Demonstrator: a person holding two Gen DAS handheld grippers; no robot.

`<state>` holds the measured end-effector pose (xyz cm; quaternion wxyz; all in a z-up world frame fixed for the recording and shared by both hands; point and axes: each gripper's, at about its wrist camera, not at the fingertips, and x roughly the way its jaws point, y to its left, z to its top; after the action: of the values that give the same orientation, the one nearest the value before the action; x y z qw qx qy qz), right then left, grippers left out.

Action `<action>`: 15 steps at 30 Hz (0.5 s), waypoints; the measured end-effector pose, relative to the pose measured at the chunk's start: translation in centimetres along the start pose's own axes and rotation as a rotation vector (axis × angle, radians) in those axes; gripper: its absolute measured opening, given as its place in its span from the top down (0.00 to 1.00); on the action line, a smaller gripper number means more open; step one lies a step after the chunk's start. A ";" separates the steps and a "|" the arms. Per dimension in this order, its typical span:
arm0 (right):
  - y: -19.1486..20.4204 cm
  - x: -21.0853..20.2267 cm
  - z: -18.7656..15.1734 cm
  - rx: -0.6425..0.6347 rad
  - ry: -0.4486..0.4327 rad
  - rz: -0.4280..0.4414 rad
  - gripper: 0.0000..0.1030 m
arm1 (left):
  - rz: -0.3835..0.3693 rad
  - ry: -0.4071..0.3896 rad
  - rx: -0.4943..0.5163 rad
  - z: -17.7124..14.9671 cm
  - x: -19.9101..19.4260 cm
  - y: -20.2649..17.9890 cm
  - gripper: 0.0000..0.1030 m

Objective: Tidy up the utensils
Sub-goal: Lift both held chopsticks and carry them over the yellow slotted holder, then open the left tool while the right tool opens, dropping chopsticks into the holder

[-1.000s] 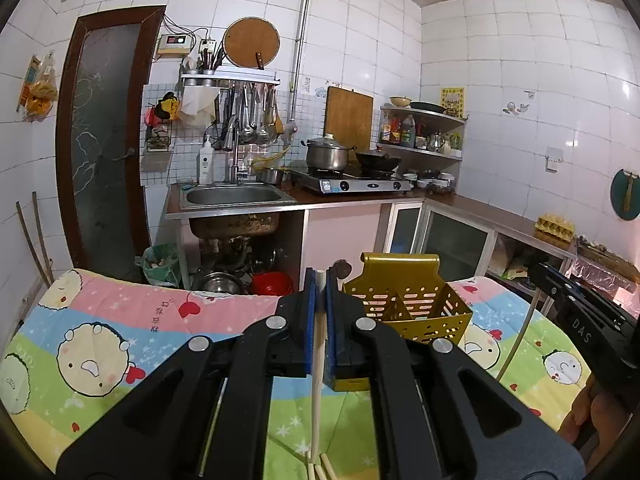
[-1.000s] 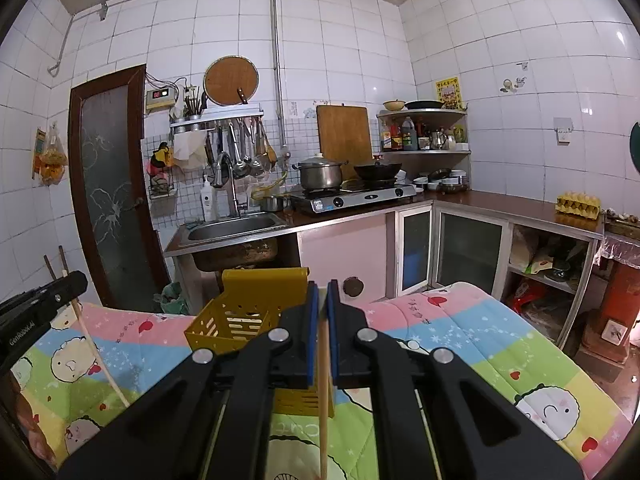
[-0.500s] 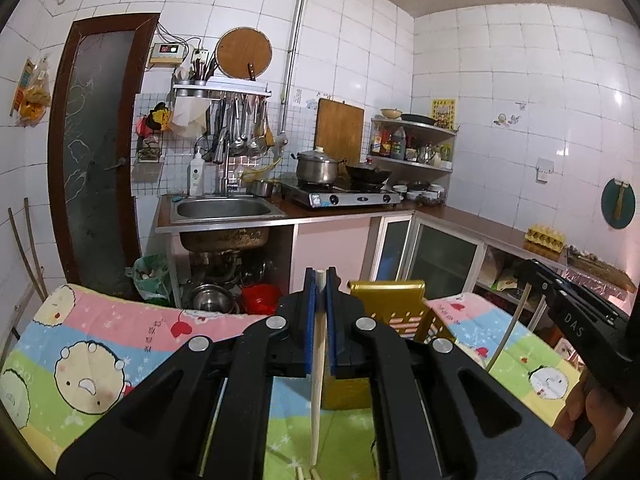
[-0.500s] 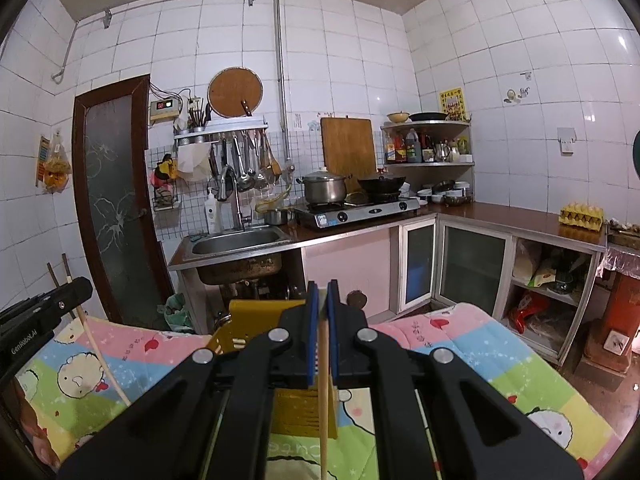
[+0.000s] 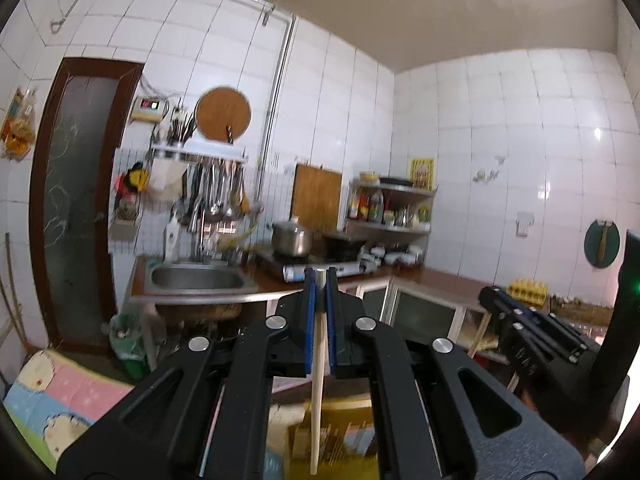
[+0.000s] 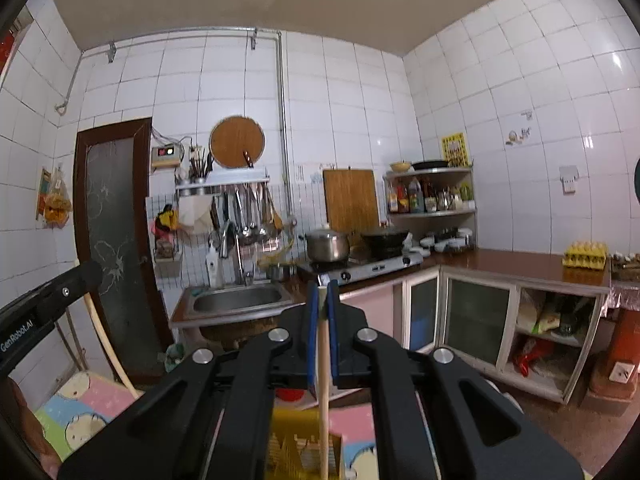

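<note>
Two wrist views of a white-tiled kitchen w/ a steel sink point(image 5: 196, 280), a gas stove point(image 6: 368, 266) carrying a metal pot point(image 6: 326, 246), and a table below covered in a pastel cartoon-print cloth point(image 5: 60, 404).

Left gripper point(image 5: 319, 276): black body, blue pads, clenched on a pale wooden chopstick point(image 5: 317, 392). The stick is pinched near its top end and hangs nearly upright, tip pointing down over the yellow perforated plastic utensil basket point(image 5: 340, 436), which shows blurred at the bottom of the view.

Right gripper point(image 6: 323, 289): same build, also clenched, grasping a second pale wooden chopstick point(image 6: 323, 400) the same way. Its lower end is over the basket point(image 6: 304, 452) too; whether the tip is inside cannot be told, the frame cuts it off.

Each view catches the other gripper at its edge, w/ its stick angled below it. Both tools point about level.

Step in hand, as a judgement: carry phase, one chopstick per hand, held above the holder. Next move prob. calls for lining each tip over an opening in the basket, lowering straight, then letting go. Risk: a tilted stick catches the rim or tips the light basket.
</note>
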<state>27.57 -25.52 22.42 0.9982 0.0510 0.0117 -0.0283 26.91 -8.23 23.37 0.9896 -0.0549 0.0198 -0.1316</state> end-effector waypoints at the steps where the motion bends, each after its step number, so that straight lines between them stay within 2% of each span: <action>1: 0.3 0.7 0.3 -0.006 -0.011 -0.007 0.95 | -0.001 -0.009 0.005 0.0 0.5 -0.2 0.97; 5: 0.7 3.3 -0.6 -0.019 0.002 -0.019 0.95 | 0.026 0.006 0.035 -2.1 4.2 -1.1 0.97; 10: 0.2 6.4 -5.1 -0.022 0.103 -0.014 0.95 | 0.072 0.145 -0.006 -7.7 9.3 0.4 0.97; 13: -0.6 7.4 -7.4 -0.007 0.160 -0.018 0.95 | 0.102 0.206 0.016 -10.6 10.7 1.2 0.97; 15: -1.3 8.0 -8.2 0.012 0.203 -0.013 0.95 | 0.109 0.235 0.017 -11.2 11.2 1.8 0.97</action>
<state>35.34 -26.39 13.96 0.9914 0.0593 0.1131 -0.0295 37.54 -10.61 11.73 0.9866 -0.0298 0.1373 -0.0832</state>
